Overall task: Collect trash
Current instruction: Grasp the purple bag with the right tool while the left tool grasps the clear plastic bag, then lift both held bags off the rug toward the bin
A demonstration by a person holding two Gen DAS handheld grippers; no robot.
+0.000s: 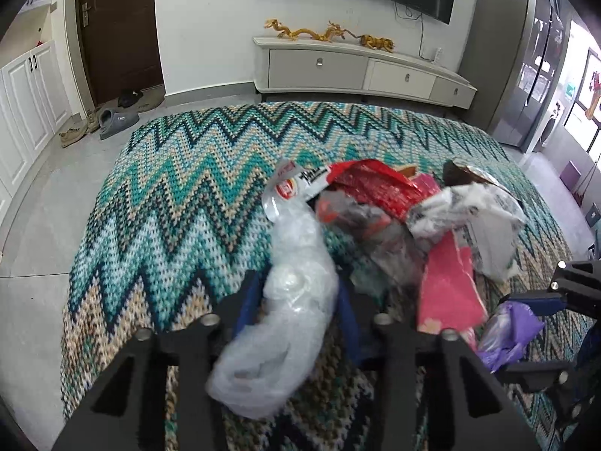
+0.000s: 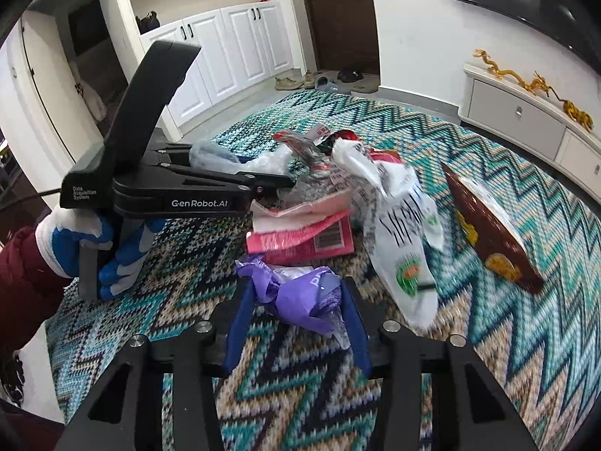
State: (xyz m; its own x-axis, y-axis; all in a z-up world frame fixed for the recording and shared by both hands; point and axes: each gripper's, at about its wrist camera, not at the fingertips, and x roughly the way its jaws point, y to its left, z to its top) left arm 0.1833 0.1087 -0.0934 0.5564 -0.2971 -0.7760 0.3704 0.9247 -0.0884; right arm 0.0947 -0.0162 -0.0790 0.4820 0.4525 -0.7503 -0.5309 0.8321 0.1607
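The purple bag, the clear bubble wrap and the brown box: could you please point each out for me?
purple bag (image 2: 300,293), right wrist view, on its crumpled middle between the blue fingers.
clear bubble wrap (image 1: 296,293), left wrist view, on its bulging middle.
brown box (image 2: 492,225), right wrist view, on its long dark side.

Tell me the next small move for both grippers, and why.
Probably lift both together: the left gripper looks closed on the clear plastic bag and the right gripper on the purple wrapper, both low on the zigzag blanket.
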